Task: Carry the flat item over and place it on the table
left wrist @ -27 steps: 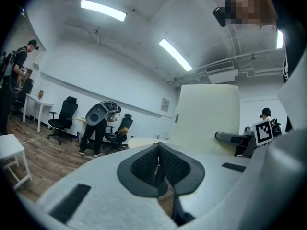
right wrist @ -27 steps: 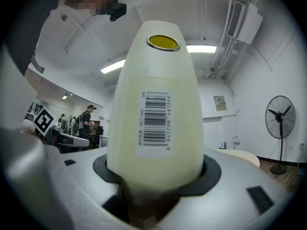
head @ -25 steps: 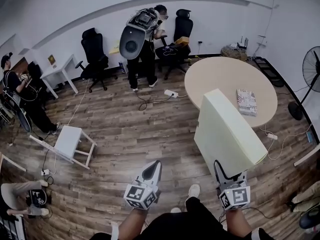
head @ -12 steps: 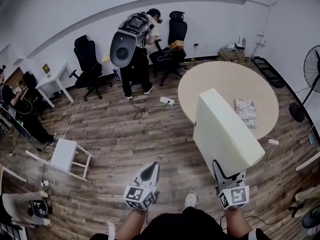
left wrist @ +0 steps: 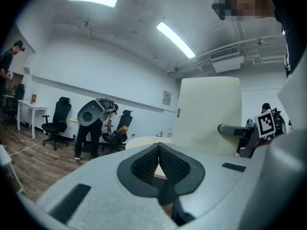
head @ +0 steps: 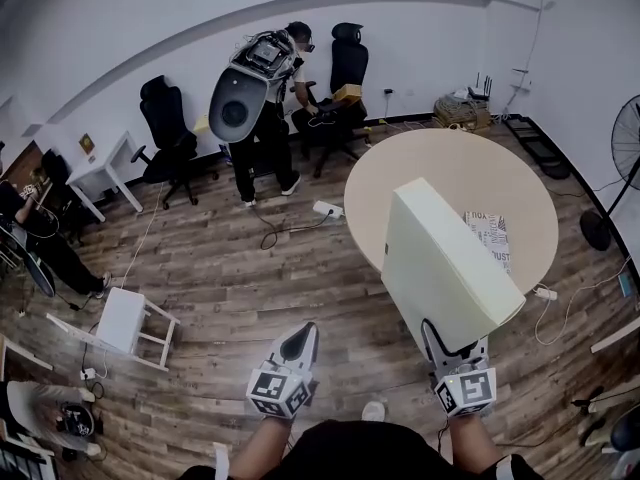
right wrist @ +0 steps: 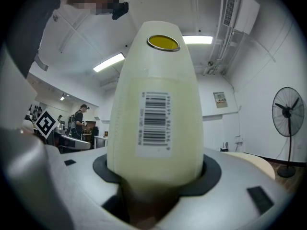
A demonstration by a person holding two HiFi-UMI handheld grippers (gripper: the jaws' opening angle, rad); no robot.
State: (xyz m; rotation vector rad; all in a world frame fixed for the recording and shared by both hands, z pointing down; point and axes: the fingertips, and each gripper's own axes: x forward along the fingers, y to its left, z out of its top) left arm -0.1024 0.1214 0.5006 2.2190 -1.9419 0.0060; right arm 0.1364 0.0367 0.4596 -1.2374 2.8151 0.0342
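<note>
We note the round table (head: 440, 168) has drawn nearer, so the cream board (head: 445, 268), pinched at its near end by the right hand-held gripper (head: 452, 346), now overhangs its near edge, not yet placed; left hand-held gripper (head: 302, 338) pressed together, empty.

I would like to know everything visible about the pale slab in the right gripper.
The slab is pale cream, thick, rectangular, with rounded corners and a smooth matte surface. It stands on end, its lower end clamped between the jaws of the right gripper. Its narrow edge bears a barcode label and a round yellow sticker. It is held in the air, near the round table.
</note>
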